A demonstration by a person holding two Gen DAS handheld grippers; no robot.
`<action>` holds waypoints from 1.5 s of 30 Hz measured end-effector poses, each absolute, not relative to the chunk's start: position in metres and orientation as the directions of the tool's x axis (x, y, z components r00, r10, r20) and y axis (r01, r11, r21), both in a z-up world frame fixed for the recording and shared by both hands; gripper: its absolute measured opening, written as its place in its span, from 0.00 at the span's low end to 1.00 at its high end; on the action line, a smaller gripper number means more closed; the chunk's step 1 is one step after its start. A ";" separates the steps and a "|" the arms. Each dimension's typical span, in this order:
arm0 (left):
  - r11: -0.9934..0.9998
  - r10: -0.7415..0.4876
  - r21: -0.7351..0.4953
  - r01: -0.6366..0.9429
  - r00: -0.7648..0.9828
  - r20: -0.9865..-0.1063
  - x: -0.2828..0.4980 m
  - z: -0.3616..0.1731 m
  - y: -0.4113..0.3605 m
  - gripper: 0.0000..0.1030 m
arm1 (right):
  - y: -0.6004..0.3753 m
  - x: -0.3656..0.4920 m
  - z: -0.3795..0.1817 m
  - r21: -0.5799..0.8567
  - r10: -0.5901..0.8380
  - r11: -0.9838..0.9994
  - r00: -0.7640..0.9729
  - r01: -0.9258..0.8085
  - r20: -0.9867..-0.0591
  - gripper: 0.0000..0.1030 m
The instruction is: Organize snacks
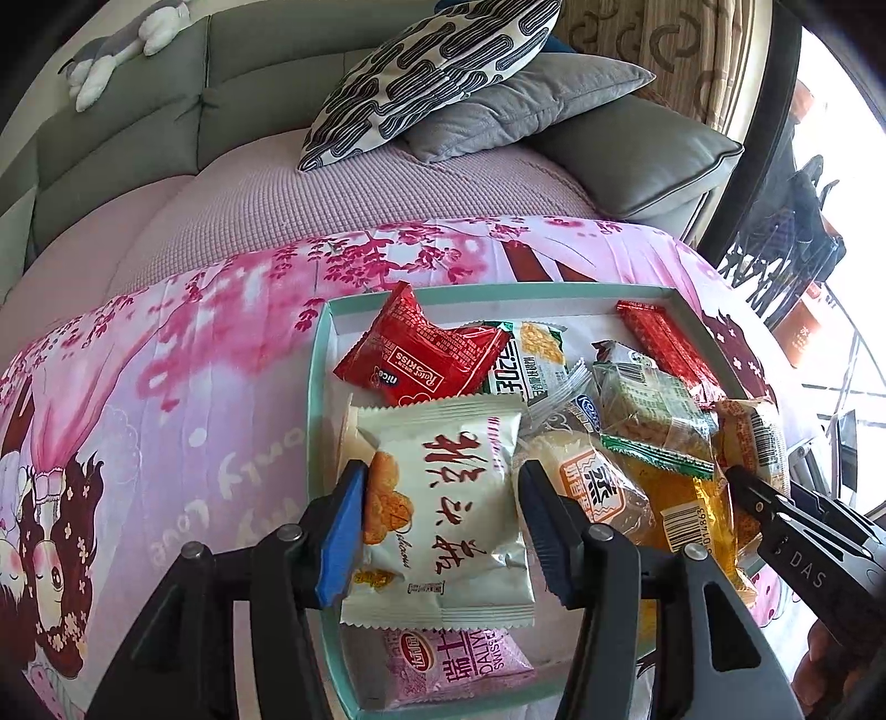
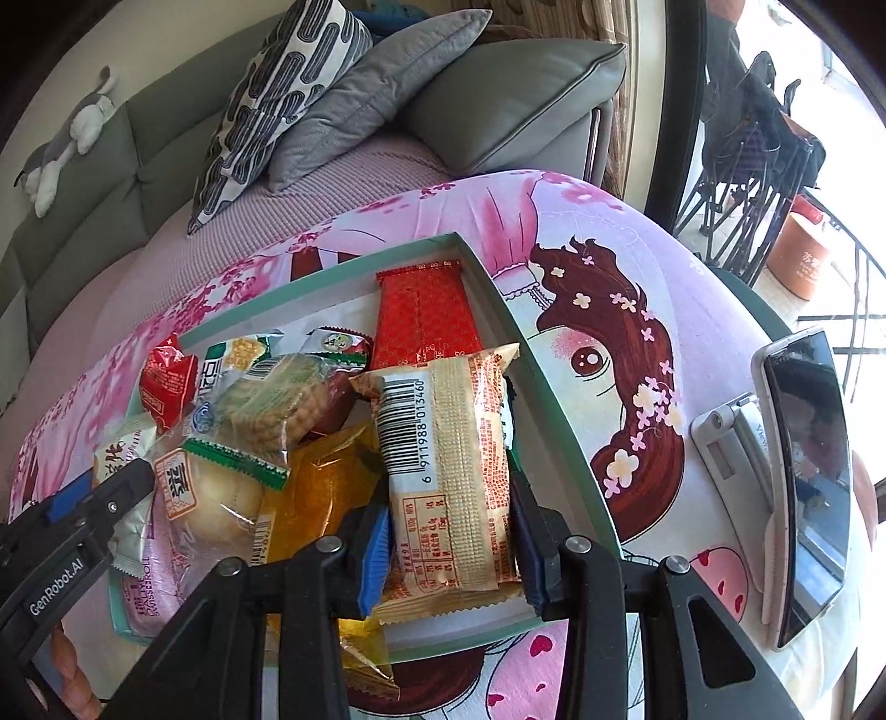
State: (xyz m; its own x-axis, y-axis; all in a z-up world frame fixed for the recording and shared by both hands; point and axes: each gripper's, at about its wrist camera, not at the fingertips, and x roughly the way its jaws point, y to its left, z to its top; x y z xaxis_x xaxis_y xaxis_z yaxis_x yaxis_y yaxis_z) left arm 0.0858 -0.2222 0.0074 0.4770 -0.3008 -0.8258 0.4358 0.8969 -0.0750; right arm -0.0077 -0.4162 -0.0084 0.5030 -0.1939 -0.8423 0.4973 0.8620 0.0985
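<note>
A mint-green tray (image 1: 487,292) (image 2: 548,387) on the pink tablecloth holds several snack packets. My left gripper (image 1: 443,526) is shut on a white packet with red characters (image 1: 448,498), its blue pads pressing both sides. My right gripper (image 2: 451,545) is shut on a beige packet with a barcode (image 2: 448,471). The right gripper also shows in the left wrist view (image 1: 786,515), and the left gripper in the right wrist view (image 2: 99,498). Around them lie a red Nice packet (image 1: 426,354), a long red packet (image 2: 423,315), a cracker pack (image 2: 277,404), a bun (image 2: 210,498), an orange packet (image 2: 321,487) and a pink packet (image 1: 443,664).
A phone on a white stand (image 2: 803,471) stands on the table right of the tray. Behind the table is a grey sofa (image 1: 138,127) with a patterned cushion (image 1: 432,72), a grey cushion (image 1: 520,105) and a plush toy (image 1: 122,44). A window is at the right.
</note>
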 end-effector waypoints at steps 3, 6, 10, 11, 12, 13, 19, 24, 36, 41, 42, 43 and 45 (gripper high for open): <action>0.897 -0.304 -0.078 0.435 0.479 -0.824 0.082 0.010 -0.221 0.69 | -0.416 -0.011 -0.003 0.095 -0.203 0.863 0.513 0.496 -0.834 0.57; 0.896 -0.305 -0.076 0.437 0.482 -0.821 0.078 0.013 -0.222 0.69 | -0.415 -0.014 0.003 0.095 -0.208 0.865 0.523 0.493 -0.827 0.57; 0.896 -0.310 -0.077 0.437 0.492 -0.813 0.069 0.020 -0.218 0.76 | -0.413 -0.019 0.010 0.092 -0.213 0.868 0.534 0.488 -0.818 0.63; 0.897 -0.309 -0.075 0.435 0.497 -0.811 0.067 0.021 -0.217 0.78 | -0.412 -0.020 0.012 0.092 -0.213 0.870 0.538 0.484 -0.816 0.63; 0.899 -0.308 -0.075 0.432 0.501 -0.809 0.065 0.023 -0.216 0.78 | -0.411 -0.021 0.014 0.089 -0.214 0.873 0.542 0.479 -0.813 0.63; 0.901 -0.308 -0.077 0.428 0.503 -0.807 0.064 0.025 -0.214 0.78 | -0.409 -0.022 0.016 0.087 -0.216 0.876 0.547 0.475 -0.809 0.63; 0.921 -0.287 -0.084 0.382 0.515 -0.807 0.057 0.029 -0.196 0.78 | -0.396 -0.032 0.025 0.088 -0.212 0.885 0.565 0.457 -0.798 0.64; 0.940 -0.222 -0.033 0.339 0.537 -0.814 0.052 0.026 -0.181 0.78 | -0.378 -0.038 0.024 0.076 -0.203 0.898 0.561 0.433 -0.802 0.69; 0.971 -0.128 0.002 0.240 0.524 -0.842 0.038 0.009 -0.142 0.78 | -0.335 -0.045 0.027 0.049 -0.169 0.939 0.581 0.340 -0.796 0.73; 0.978 -0.111 0.002 0.207 0.531 -0.840 0.034 0.008 -0.127 0.78 | -0.321 -0.046 0.021 0.033 -0.158 0.950 0.571 0.310 -0.806 0.73; 0.979 -0.110 0.000 0.202 0.531 -0.840 0.033 0.008 -0.124 0.78 | -0.320 -0.047 0.020 0.031 -0.156 0.952 0.569 0.305 -0.807 0.73; 0.981 -0.109 -0.002 0.196 0.532 -0.840 0.032 0.008 -0.121 0.78 | -0.318 -0.047 0.019 0.030 -0.154 0.954 0.568 0.300 -0.808 0.73; 0.982 -0.106 -0.005 0.187 0.533 -0.840 0.030 0.007 -0.116 0.79 | -0.314 -0.048 0.017 0.027 -0.150 0.956 0.565 0.294 -0.812 0.79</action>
